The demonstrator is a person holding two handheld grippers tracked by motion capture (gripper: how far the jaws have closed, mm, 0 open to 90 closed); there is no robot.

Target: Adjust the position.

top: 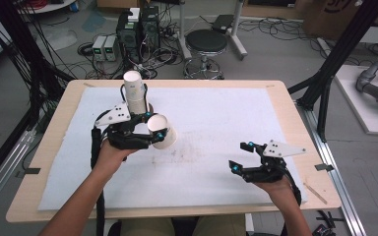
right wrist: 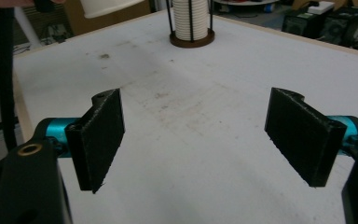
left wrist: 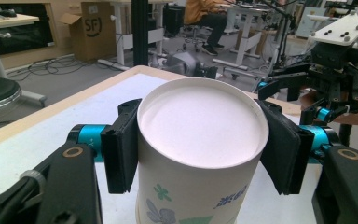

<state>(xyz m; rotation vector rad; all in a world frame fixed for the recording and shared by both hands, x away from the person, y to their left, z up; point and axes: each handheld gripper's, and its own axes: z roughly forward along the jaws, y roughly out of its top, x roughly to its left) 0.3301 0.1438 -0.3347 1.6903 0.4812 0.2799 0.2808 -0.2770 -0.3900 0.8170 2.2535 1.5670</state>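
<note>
A: Holding a cup (left wrist: 200, 154) in my left gripper (top: 152, 129), pads (left wrist: 121, 149) pinching it on both sides just under the rim. Cup's white paper, green and blue flower print plus blue lettering on the wall, flat white end facing the left gripper view's camera.

B: Where is it on the table?

A: Lifted and tilted over the left half of the white mat (top: 216, 118), just beside the stack (top: 136, 93). Stack is more white cups standing in a rack (right wrist: 192, 37) with thin black rods and a dark round base, near the far-left part of the mat.

B: Right side?

A: Right gripper (top: 241, 156) has its jaws spread wide with nothing between them, low over the mat near the right front, well apart from the cup.

B: Room to move?

A: Middle of the mat between both grippers is bare, just some faint smudges. Wooden table (top: 54, 147) edge shows all round the mat. A black frame post (top: 325, 93) stands off the right edge, a stool (top: 205, 43) on the floor beyond the far edge.
</note>
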